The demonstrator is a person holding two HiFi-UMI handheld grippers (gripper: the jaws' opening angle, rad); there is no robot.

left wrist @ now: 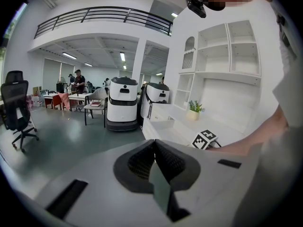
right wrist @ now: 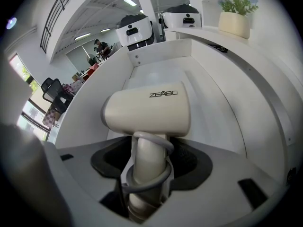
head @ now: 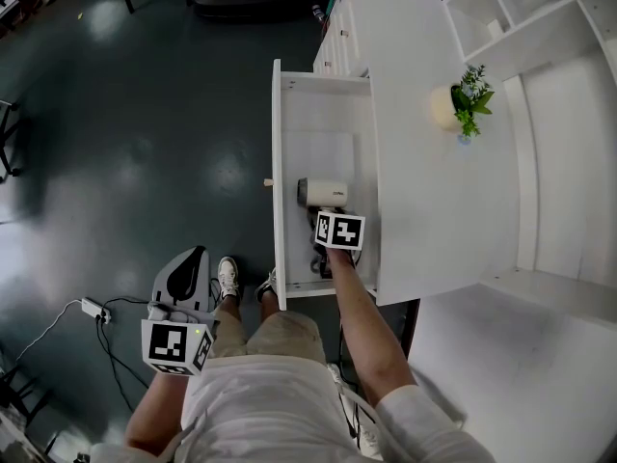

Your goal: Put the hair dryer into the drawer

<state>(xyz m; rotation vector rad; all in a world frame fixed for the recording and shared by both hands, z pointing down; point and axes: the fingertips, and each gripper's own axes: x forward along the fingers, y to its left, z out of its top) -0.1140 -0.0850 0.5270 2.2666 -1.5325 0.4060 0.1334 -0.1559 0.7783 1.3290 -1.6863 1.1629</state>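
The cream hair dryer (head: pixel 321 193) lies inside the open white drawer (head: pixel 278 162), its barrel pointing left. My right gripper (head: pixel 328 216) reaches steeply down into the drawer over the dryer's handle. In the right gripper view the dryer (right wrist: pixel 147 110) fills the middle, with a grey cord (right wrist: pixel 152 145) looped round its handle. The handle stands between the jaws of my right gripper (right wrist: pixel 149 167), and a gap shows on each side, so the pads do not press it. My left gripper (head: pixel 191 258) hangs low at the left, away from the drawer. Seen in its own view, the left gripper (left wrist: pixel 154 150) is shut and empty.
A white cabinet top (head: pixel 434 191) carries a potted plant (head: pixel 468 104), with white shelving (head: pixel 540 27) behind it. A power strip (head: pixel 94 309) and cables lie on the dark floor. The person's shoes (head: pixel 228 276) stand by the drawer front. White machines (left wrist: pixel 123 103) and an office chair (left wrist: pixel 16 105) stand farther off.
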